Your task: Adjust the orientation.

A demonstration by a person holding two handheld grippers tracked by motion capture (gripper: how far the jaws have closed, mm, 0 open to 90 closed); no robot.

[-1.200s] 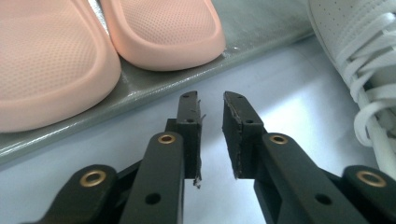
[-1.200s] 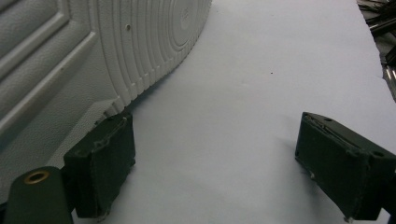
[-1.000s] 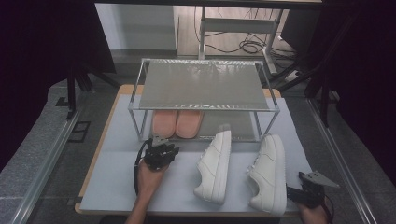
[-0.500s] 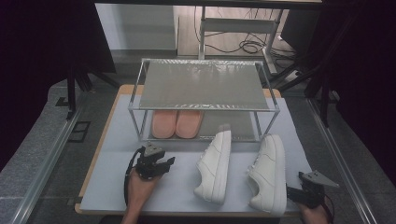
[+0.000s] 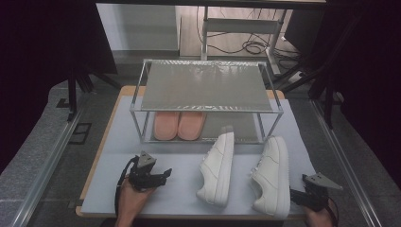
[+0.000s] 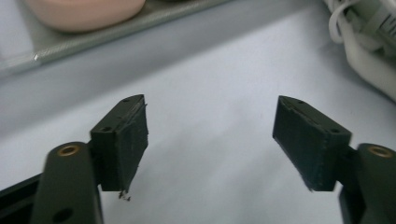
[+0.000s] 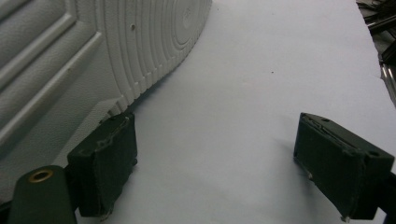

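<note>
Lab: dark curtains (image 5: 42, 42), floor cables (image 5: 236, 46)

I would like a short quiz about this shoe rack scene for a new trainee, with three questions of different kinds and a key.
1. True or false: the pink slippers sit on the top shelf of the rack.
2. How many white sneakers lie on the white mat?
3. Which is nearer to the right gripper: A) the left sneaker, B) the right sneaker?

Key: 1. False, they are on the lower shelf. 2. Two. 3. B; one jaw stands right beside its sole, with nothing between the jaws.
</note>
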